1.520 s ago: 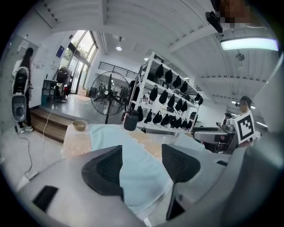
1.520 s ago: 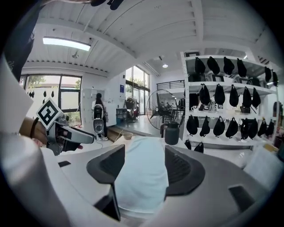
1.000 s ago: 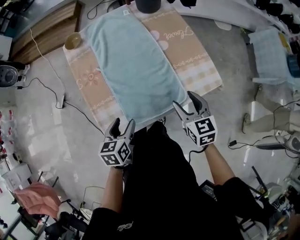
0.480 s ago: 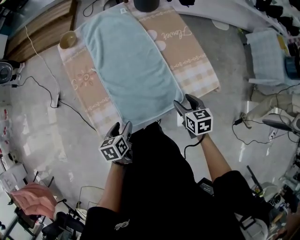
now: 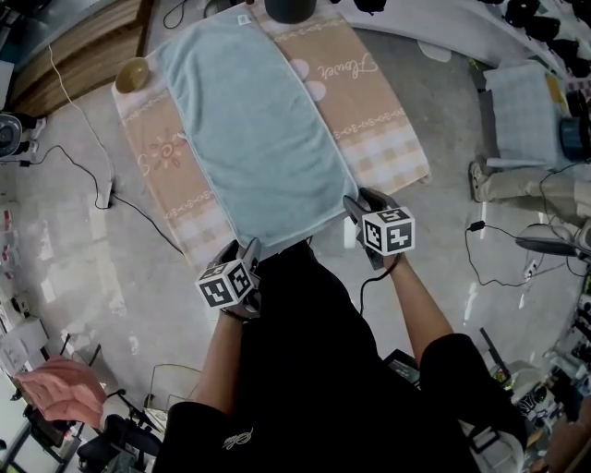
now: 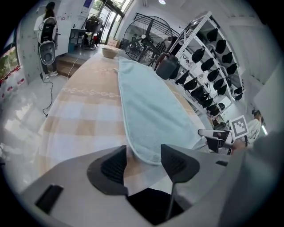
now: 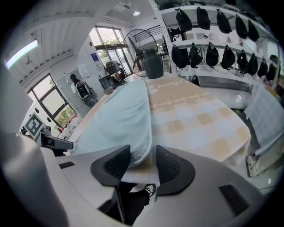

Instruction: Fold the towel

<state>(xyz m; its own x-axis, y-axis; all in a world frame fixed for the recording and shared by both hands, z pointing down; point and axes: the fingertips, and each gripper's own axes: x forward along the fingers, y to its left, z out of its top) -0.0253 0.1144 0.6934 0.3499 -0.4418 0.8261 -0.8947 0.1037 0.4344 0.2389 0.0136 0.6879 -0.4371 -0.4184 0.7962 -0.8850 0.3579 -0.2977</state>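
A light blue towel (image 5: pixel 254 129) lies flat lengthwise on a table under a beige patterned cloth (image 5: pixel 369 102). My left gripper (image 5: pixel 242 249) is at the towel's near left corner. In the left gripper view its jaws (image 6: pixel 144 162) stand open, with the rounded corner of the towel (image 6: pixel 151 106) between them and not pinched. My right gripper (image 5: pixel 363 203) is at the near right corner. Its jaws (image 7: pixel 141 162) have just been closing and the towel (image 7: pixel 120 119) edge lies between the pads, with a gap still showing on one side.
A dark jug (image 5: pixel 288 9) stands at the table's far end and a bowl (image 5: pixel 134 72) at its far left corner. Cables (image 5: pixel 102 185) run over the shiny floor at the left. Another blue towel (image 5: pixel 522 111) and a person's foot (image 5: pixel 499 180) are at the right.
Both grippers have come down and forward to the towel's near corners. The right jaws have narrowed around the corner.
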